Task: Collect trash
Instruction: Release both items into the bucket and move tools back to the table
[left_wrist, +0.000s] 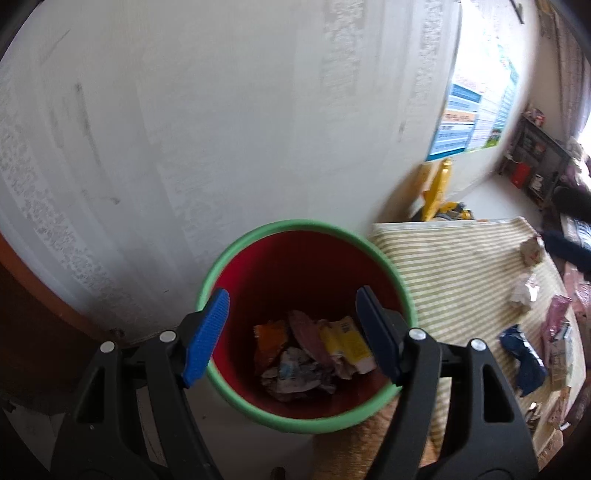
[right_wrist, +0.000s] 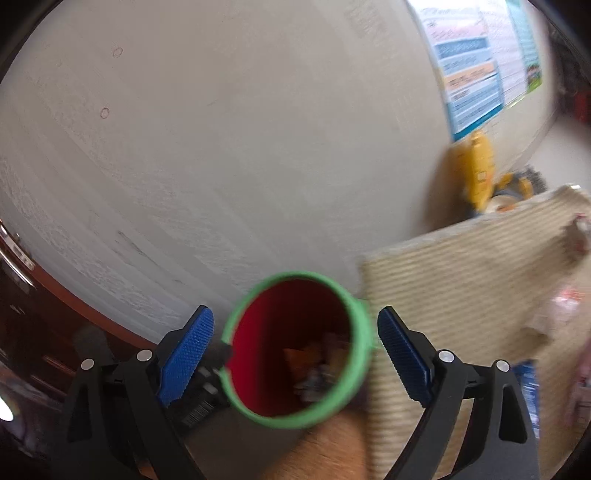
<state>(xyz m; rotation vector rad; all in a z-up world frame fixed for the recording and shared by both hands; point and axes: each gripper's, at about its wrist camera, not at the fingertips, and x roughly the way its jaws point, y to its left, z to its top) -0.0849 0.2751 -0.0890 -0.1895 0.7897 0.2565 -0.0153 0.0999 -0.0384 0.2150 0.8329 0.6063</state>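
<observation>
A red bin with a green rim (left_wrist: 218, 258) stands on the floor by the wall and holds several crumpled wrappers (left_wrist: 314, 354). My left gripper (left_wrist: 291, 336) is open and empty, just above the bin's mouth. My right gripper (right_wrist: 295, 350) is open and empty, above the same bin (right_wrist: 354, 306); this view is blurred. More trash lies on the striped mat: a blue wrapper (left_wrist: 524, 354), crumpled white paper (left_wrist: 522, 290) and a pink bag (left_wrist: 556, 319).
A pale wall (left_wrist: 221, 129) rises right behind the bin. A striped mat (left_wrist: 454, 273) lies right of it. A yellow toy (left_wrist: 439, 192) stands by the wall beyond the mat. Dark wooden furniture (right_wrist: 33, 325) is at the left.
</observation>
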